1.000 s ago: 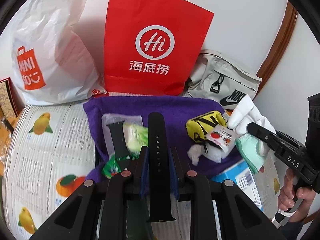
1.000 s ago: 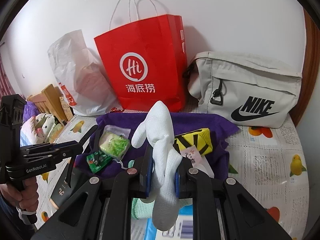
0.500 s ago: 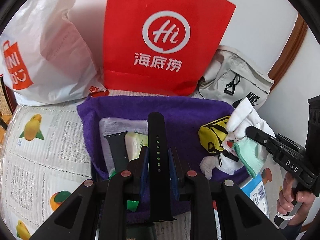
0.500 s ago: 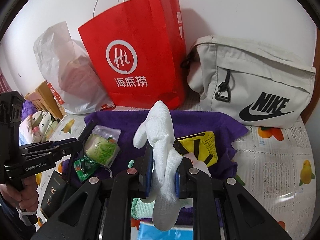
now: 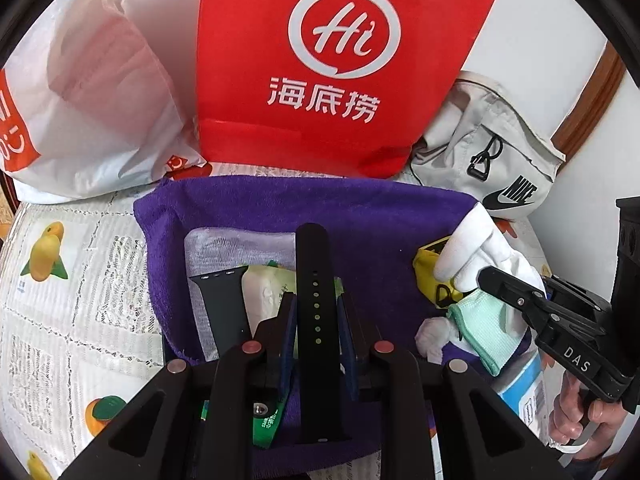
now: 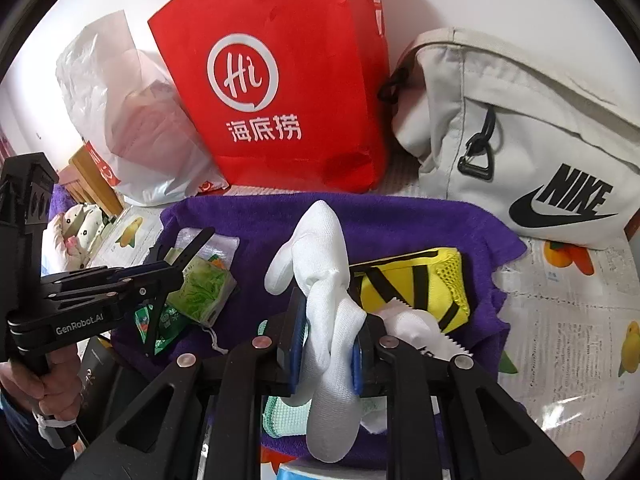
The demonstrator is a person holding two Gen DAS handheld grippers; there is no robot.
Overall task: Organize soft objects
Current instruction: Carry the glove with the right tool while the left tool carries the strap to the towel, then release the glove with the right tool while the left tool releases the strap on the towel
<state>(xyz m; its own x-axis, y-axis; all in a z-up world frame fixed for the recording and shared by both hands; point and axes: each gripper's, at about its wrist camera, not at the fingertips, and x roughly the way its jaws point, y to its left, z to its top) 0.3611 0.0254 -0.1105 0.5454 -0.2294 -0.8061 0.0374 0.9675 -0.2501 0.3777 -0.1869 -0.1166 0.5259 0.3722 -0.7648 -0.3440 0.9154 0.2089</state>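
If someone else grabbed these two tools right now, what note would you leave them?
Left gripper: jaws shut on a black watch strap.
Right gripper: jaws shut on a white glove.
Both hover over the purple towel, where a second strap half, tissue pack, yellow pouch and mint cloth lie loose.
Done: two items picked up.
Left: set both down, then sort the rest.

red bag (image 5: 320, 60) top beyond frame edge
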